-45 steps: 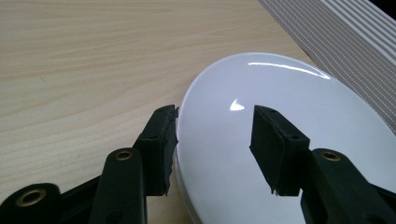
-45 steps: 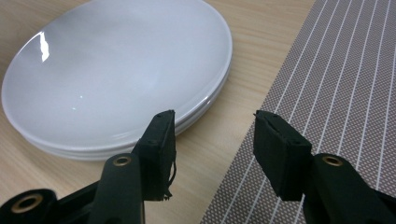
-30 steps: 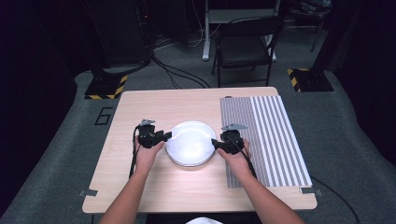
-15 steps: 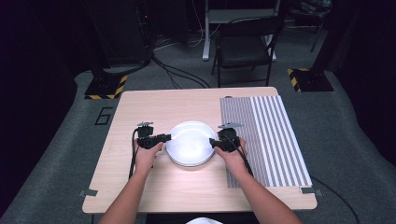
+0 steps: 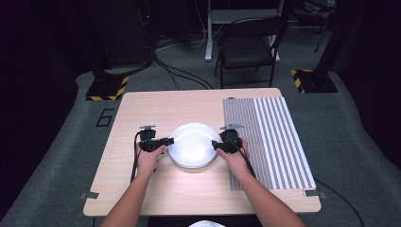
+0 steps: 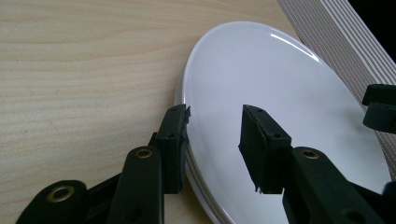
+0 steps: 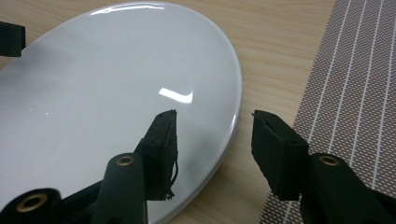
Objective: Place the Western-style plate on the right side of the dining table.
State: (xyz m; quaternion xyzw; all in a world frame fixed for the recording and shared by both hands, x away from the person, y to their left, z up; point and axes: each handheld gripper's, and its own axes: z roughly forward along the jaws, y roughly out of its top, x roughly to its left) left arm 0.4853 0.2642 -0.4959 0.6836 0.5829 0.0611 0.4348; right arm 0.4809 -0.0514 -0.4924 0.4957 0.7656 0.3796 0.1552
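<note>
We see a pale wooden desk [image 5: 156, 189] with a striped mat [image 5: 269, 142] on its right part. A stack of white plates [image 5: 193, 144] lies mid-desk, beside the mat. Our left tool [image 5: 166, 141] straddles the stack's left rim, jaws drawn in to their tightest, though we cannot tell if they press. Our right tool [image 5: 215, 144] straddles the right rim; its jaws have just been opening and stand spread.
</note>
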